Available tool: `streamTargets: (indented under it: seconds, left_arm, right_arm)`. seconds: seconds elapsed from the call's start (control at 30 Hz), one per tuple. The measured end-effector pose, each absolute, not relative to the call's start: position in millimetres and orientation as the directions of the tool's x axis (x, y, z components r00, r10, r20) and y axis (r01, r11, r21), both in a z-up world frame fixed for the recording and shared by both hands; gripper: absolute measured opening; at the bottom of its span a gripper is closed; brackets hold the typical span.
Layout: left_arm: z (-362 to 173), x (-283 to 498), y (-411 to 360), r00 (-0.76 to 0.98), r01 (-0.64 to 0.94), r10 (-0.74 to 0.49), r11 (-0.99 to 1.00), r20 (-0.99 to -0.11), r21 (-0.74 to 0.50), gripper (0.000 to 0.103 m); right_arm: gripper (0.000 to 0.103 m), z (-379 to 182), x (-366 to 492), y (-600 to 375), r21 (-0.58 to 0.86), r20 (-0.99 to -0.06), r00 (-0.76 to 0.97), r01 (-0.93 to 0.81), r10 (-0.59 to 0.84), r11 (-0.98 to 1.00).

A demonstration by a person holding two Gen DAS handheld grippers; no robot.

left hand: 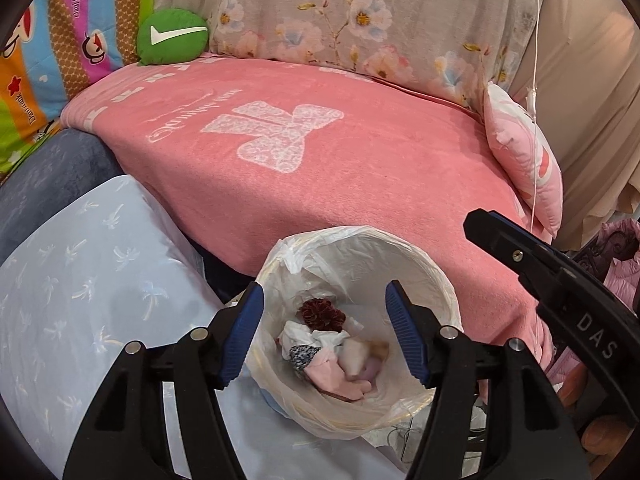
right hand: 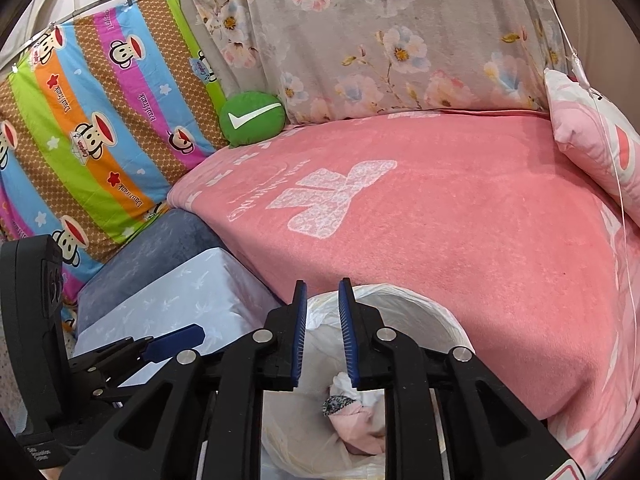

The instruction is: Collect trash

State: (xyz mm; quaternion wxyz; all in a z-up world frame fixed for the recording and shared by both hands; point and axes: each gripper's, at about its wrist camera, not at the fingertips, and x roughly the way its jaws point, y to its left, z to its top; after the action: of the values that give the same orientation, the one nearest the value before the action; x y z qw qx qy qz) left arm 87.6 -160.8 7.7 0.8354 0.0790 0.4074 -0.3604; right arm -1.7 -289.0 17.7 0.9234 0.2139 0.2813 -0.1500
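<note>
A round bin lined with a white plastic bag stands in front of the pink-covered sofa seat. Inside lie crumpled white and pink trash and a dark red fuzzy piece. My left gripper is open and empty, right above the bin's mouth. The right gripper shows at the right of the left wrist view. In the right wrist view my right gripper hangs over the bin's rim, jaws a narrow gap apart with nothing between them. The trash shows below.
A pink blanket covers the seat. A green round cushion and a pink pillow lie on it. A pale blue patterned cloth lies left of the bin. A thin white cord hangs at the right.
</note>
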Motion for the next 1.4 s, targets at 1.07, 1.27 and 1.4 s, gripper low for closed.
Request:
streamTargets:
  seconds: [1.07,1.27,1.4]
  left_arm:
    - [-4,76,-100,0.560,0.523,-0.380,0.851,-0.736,-0.042,0.091]
    - [-10,73,-92,0.562,0.505,-0.349,0.863,-0.750,-0.022,0.092]
    - [-11,70,-90,0.568,0.497,-0.339,0.867,-0.750,-0.016,0.092]
  right_arm:
    - [0.075,-1,-25,-228,0.107,-0.692,0.683,0.416,-0.233,0.903]
    - [0.084,-4,-26,-221,0.086,-0.709,0.664,0.415,-0.238,0.906]
    - [0.087,-7,-27,-216,0.075,-0.712,0.661,0.410,-0.239,0.909]
